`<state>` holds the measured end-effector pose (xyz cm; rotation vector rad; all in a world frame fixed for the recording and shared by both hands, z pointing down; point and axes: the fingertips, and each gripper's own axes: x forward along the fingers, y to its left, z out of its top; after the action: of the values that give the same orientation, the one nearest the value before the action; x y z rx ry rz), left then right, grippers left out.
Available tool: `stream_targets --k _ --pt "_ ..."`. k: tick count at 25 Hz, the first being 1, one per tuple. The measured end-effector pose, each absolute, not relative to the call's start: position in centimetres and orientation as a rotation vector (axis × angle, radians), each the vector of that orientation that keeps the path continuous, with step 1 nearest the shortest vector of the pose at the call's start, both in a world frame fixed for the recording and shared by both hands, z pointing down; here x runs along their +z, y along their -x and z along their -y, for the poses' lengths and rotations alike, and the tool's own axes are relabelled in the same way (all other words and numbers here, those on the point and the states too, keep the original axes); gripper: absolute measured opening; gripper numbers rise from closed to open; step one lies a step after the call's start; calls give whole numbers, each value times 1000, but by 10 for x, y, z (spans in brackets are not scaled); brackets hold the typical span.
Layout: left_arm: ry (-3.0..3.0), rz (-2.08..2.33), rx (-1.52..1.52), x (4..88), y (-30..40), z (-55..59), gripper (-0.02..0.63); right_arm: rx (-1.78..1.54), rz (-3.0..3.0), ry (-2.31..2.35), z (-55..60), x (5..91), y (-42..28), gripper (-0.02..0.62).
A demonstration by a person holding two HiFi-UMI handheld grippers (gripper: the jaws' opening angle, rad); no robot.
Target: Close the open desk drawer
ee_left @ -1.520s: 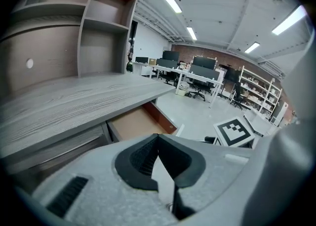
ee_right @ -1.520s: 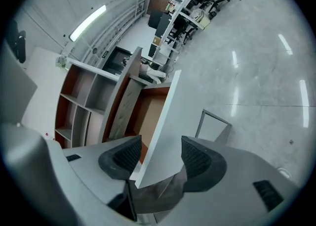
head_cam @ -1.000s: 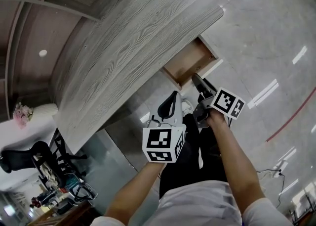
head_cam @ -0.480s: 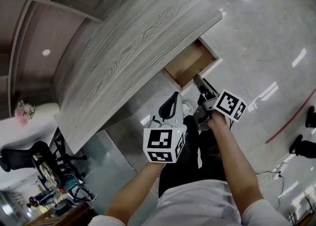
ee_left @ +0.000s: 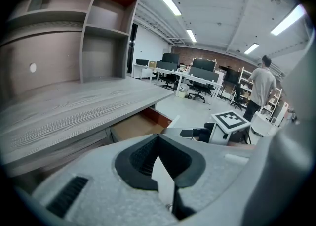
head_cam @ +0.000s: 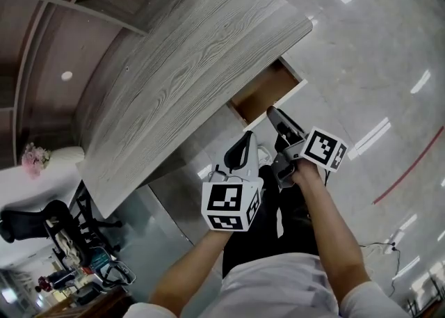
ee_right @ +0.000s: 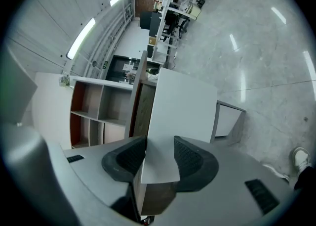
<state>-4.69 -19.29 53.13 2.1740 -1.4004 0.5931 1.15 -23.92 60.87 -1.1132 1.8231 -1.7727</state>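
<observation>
The grey wood desk [head_cam: 188,66] has its drawer [head_cam: 264,90] pulled out, and the brown inside shows. My right gripper [head_cam: 272,111] reaches toward the drawer's white front, its tips just short of that edge in the head view. In the right gripper view the drawer front [ee_right: 182,106] fills the gap between the spread jaws of the right gripper [ee_right: 159,143]. I cannot tell whether the pads touch it. My left gripper [head_cam: 245,144] hangs beside it, nearer to me, its tips together and holding nothing. The left gripper [ee_left: 158,138] looks over at the drawer [ee_left: 136,126].
An open shelf unit [ee_left: 98,37] stands behind the desk. A low white cabinet [ee_right: 229,118] sits on the glossy floor by the drawer. My legs and a shoe [ee_right: 298,158] are below. A person [ee_left: 264,86] stands among office desks and chairs far off.
In the head view my right gripper has moved closer to the drawer's front edge. The left gripper has stayed put, and the drawer stands as far out as before.
</observation>
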Motion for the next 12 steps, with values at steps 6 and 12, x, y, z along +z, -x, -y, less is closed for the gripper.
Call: stream_targets --k 6,12 --pt "-2177 1401 592 527 50 197 2 -1805 -1800 1120 240 611 -5 172" --pt "-2168 1402 595 531 55 203 2 -1769 -1830 1085 254 609 1 173"
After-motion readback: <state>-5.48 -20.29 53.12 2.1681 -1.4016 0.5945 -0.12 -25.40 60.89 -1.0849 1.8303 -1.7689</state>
